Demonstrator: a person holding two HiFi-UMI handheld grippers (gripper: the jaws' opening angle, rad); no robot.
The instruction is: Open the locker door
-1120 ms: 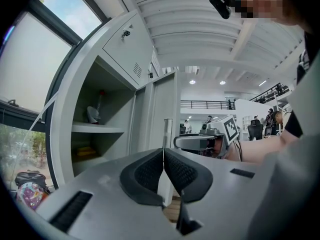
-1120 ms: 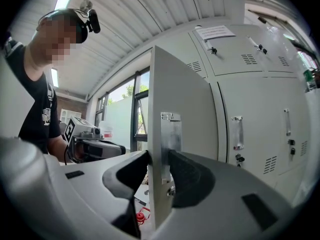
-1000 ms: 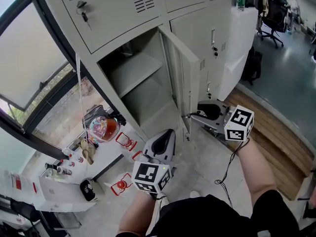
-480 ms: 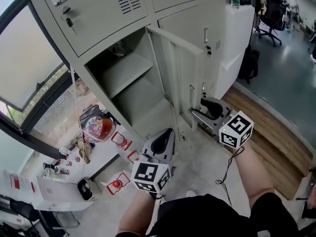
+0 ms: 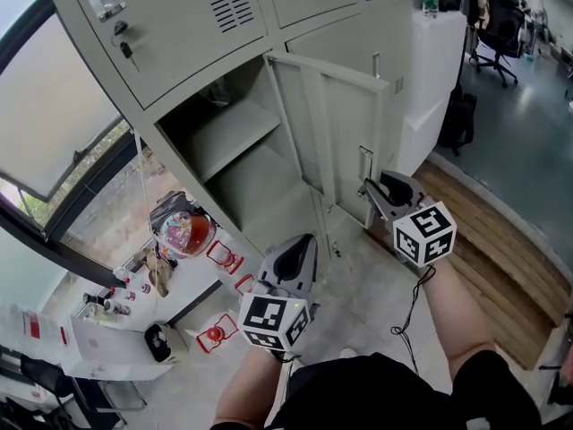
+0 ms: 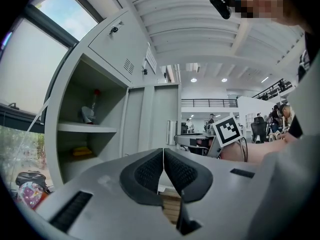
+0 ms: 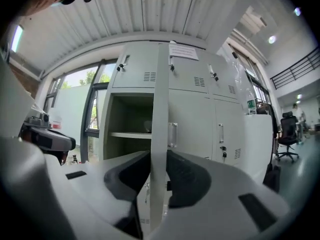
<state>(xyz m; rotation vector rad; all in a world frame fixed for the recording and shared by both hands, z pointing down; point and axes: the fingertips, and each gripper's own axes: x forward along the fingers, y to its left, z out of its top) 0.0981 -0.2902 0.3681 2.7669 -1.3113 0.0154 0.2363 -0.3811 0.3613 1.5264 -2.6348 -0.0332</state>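
One locker door (image 5: pixel 345 133) stood swung well out from its compartment, so the opening was judged largely done. Only further swing toward the neighbouring lockers (image 5: pixel 358 38) remained. The right gripper (image 5: pixel 369 186) had just been closing, and its jaws were clamped on the door's free edge. The left gripper (image 5: pixel 307 240) hung closed and empty. A colourful bag (image 5: pixel 183 231) lay on the floor left of the locker, outside the door's path.
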